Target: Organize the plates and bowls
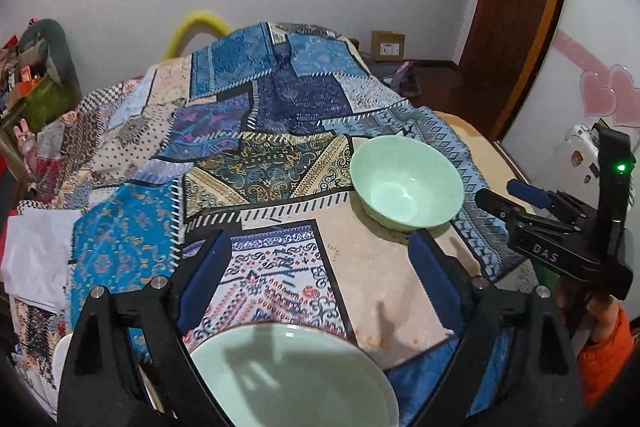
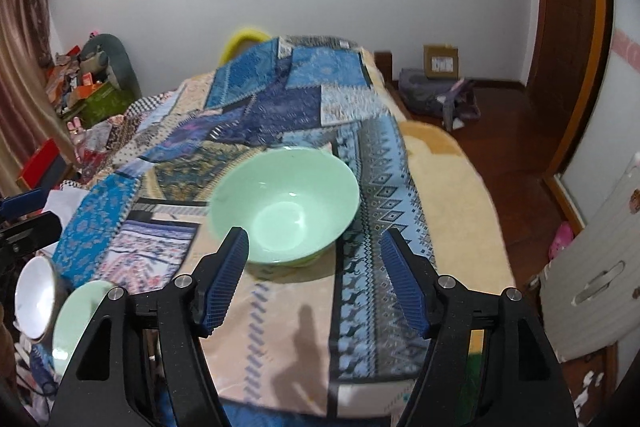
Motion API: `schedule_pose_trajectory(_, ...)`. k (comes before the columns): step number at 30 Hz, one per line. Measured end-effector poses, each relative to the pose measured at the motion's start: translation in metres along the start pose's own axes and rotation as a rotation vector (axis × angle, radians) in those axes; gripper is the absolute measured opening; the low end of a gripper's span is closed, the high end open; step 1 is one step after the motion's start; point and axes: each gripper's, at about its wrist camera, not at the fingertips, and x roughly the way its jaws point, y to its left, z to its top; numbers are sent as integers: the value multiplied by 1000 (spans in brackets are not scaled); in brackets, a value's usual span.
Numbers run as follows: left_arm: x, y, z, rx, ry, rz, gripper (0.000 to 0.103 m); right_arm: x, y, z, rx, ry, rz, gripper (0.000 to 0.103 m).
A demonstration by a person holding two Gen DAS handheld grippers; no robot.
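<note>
While I line up: my right gripper (image 2: 314,281) spread wide, empty.
Bowl (image 2: 285,205): on quilt (image 2: 372,203), dead ahead between right fingers, nearer that hand.
Left gripper (image 1: 320,279): released, above plate (image 1: 292,379).

- The letters "DAS" stood in pale print on the black body of the right claw (image 1: 496,197), seen at the right edge of the left wrist view.
- A white label with dark print sat on the cardboard box (image 1: 387,45) on the floor by the far wall; its print was too small to read.
- The same label showed on that box in the right wrist view, also unreadable.
- Small round stickers marked the white case (image 1: 578,157) at the right; nothing on them could be made out.
</note>
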Motion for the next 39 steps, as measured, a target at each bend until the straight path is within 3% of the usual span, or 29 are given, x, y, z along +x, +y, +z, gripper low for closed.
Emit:
schedule_pose_trajectory(2,14,2,3,-6,15,-3,90,12,-6,1,7,21,3,52)
schedule_pose_trajectory(7,43,8,6,-27,44,-5,90,40,-20,6,35,69,23,40)
schedule_pose_trajectory(14,75,9,5,-26,90,-22,75,72,-32,11,66,120,47,26)
schedule_pose_trajectory(19,85,11,4,-30,103,-36,72,81,-31,12,60,140,92,15)
schedule_pose_trajectory(28,96,9,2,-44,148,-58,71,74,-12,7,-17,153,151,16)
schedule_pose_trajectory(33,107,12,-4,-62,218,-57,60,67,12,0,-84,170,206,16)
schedule_pose_trajectory(39,127,20,-18,-115,325,-94,38,66,24,-8,-89,194,226,17)
